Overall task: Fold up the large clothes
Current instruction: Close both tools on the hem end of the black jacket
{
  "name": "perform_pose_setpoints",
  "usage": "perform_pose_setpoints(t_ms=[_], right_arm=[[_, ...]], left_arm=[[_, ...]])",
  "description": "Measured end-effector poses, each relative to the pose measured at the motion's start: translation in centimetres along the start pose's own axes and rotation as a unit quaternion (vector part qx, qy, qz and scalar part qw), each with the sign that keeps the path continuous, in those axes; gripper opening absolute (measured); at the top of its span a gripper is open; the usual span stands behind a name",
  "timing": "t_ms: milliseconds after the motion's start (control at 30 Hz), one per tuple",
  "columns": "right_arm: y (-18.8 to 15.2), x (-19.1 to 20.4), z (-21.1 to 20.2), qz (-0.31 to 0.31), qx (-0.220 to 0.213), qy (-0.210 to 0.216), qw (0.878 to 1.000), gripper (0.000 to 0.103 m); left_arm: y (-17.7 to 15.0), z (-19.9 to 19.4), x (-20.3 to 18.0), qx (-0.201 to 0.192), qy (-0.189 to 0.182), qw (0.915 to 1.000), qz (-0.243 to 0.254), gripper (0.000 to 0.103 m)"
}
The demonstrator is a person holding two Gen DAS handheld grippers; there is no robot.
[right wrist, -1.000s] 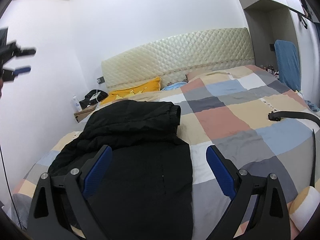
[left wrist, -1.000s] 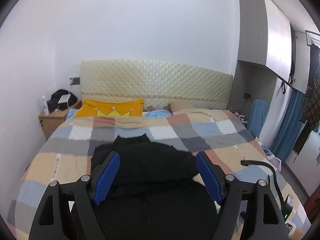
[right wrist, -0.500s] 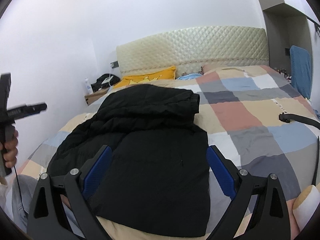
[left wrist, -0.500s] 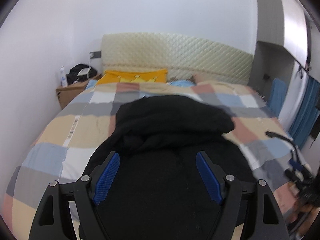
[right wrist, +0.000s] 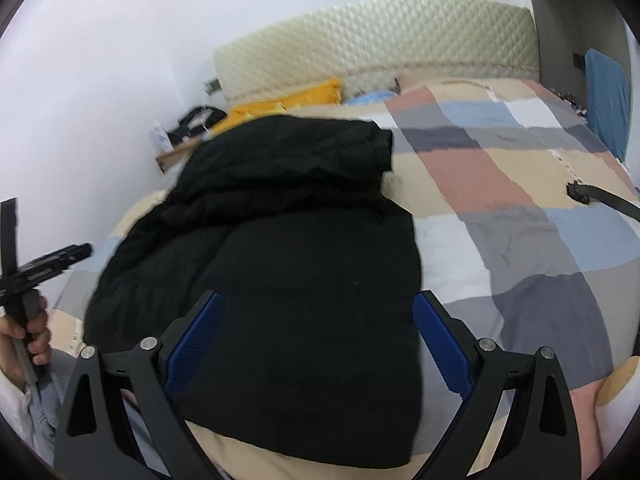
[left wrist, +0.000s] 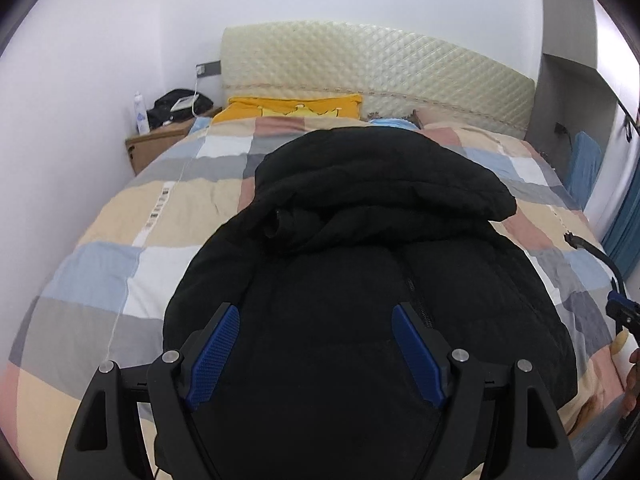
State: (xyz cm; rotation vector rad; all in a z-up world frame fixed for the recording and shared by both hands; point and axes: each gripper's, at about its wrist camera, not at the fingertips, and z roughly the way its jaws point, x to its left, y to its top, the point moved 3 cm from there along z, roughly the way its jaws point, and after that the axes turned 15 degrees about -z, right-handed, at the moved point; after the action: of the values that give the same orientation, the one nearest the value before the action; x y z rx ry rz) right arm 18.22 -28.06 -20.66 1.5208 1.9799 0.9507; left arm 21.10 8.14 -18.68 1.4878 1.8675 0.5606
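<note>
A large black padded jacket point(left wrist: 360, 280) lies on the bed, hood toward the headboard, sleeves folded in, front zip showing. It also shows in the right wrist view point(right wrist: 280, 248). My left gripper point(left wrist: 316, 316) is open and empty, hovering above the jacket's lower body. My right gripper point(right wrist: 316, 308) is open and empty, above the jacket's lower right part near its hem. The left gripper point(right wrist: 44, 268) appears at the left edge of the right wrist view, held in a hand.
The bed has a plaid quilt point(left wrist: 120, 264) and a quilted cream headboard point(left wrist: 376, 64). A yellow pillow point(left wrist: 292, 106) lies at the head. A nightstand point(left wrist: 156, 148) with a bottle stands at the left. A black strap point(right wrist: 600, 196) lies on the quilt at right.
Both grippers have moved in closer over the jacket, which now fills more of each view. Both stayed open. The jacket has not visibly changed shape.
</note>
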Motion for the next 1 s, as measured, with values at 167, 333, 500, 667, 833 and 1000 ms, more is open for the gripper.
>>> perform_pose_setpoints(t_ms=[167,333,500,667,833,1000], right_arm=[[-1.1,-3.3,3.8,0.062,0.094,0.028,0.993,0.096],[-5.8,-7.2,7.7,0.19,0.192,0.079,0.96,0.096],[-8.7,-8.1,8.5,0.262,0.209,0.1,0.937,0.096],[-10.0,-6.8,9.5,0.288,0.224,0.144,0.92,0.096],[-9.7,-5.1,9.5,0.248,0.229,0.139,0.931,0.102],[-8.7,-3.6,9.6,0.213,0.217,0.148,0.941,0.103]], left_arm=[[-0.8,0.9,0.1,0.016,0.003,0.9999,0.003,0.078],[-1.3,1.5,-0.6,0.029,0.005,0.9994,0.016,0.078],[-1.9,2.2,-0.9,0.043,0.013,0.9987,0.025,0.078],[-2.0,2.8,-1.0,0.049,0.02,0.9983,0.025,0.078],[-2.0,3.2,-0.7,0.057,0.021,0.9979,0.019,0.078],[-2.1,3.4,-0.7,0.063,0.021,0.9976,0.019,0.078]])
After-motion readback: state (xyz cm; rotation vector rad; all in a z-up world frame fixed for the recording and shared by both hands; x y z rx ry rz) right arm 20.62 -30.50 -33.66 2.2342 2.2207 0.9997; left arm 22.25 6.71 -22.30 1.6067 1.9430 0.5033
